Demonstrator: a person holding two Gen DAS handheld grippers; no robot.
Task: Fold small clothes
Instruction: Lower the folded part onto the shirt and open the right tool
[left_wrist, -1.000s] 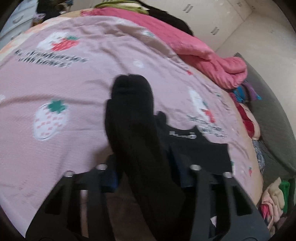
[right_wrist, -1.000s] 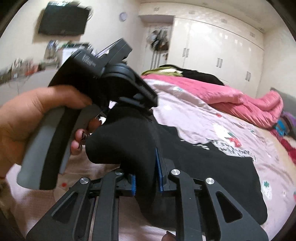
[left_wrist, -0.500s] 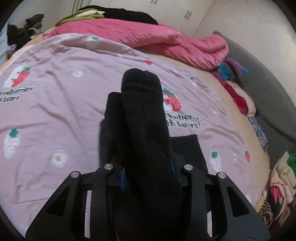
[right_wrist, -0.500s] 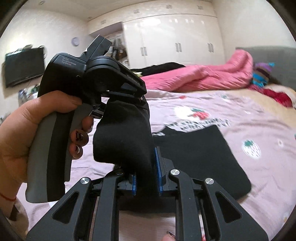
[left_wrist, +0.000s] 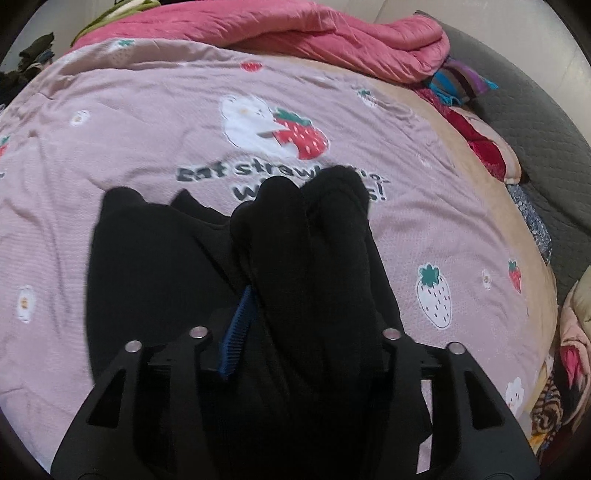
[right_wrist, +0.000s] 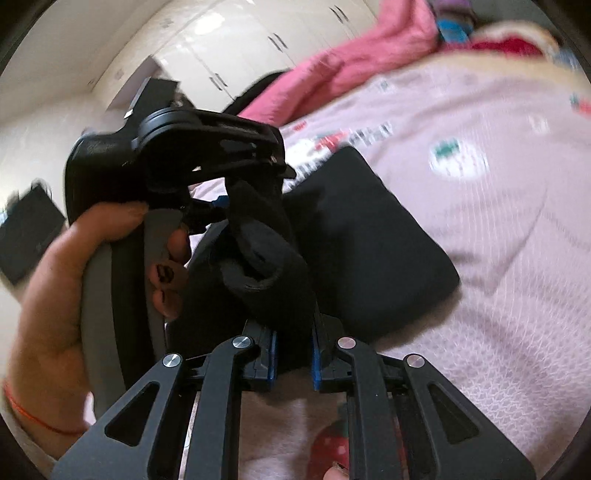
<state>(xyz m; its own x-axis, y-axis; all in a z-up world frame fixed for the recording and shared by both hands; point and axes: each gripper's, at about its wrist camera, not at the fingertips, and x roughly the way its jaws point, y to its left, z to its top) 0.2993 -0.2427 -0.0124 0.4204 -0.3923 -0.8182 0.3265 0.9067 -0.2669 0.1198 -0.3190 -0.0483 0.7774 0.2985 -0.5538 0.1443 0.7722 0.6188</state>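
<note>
Between my two grippers runs a pair of black socks, laid one on the other, and this line is what the next move depends on. Their long axis goes straight forward along my left fingers, with the toe ends far out in front over the printed letters of the pink strawberry bedsheet. The other end, I judge the cuffs, is in my right gripper, whose blue pads press narrow on the black fabric from both sides. So my right hand has the firm hold.

My left gripper has just been opening, and the socks are between its jaws. One blue pad stands free at the left with a gap to the fabric, so I judge this side does not clamp now. The other pad is hidden behind the socks, and I cannot tell if it touches.

Under the socks, on the bedsheet, lies a folded black garment, flat and just beside them in the right view. The left gripper, held in the person's hand, appears there at the left, close to my right fingers and above the garment.

For the coming fold or lay-down, the socks lie in front of both grippers, and the right one is nearer to the held end.
</note>
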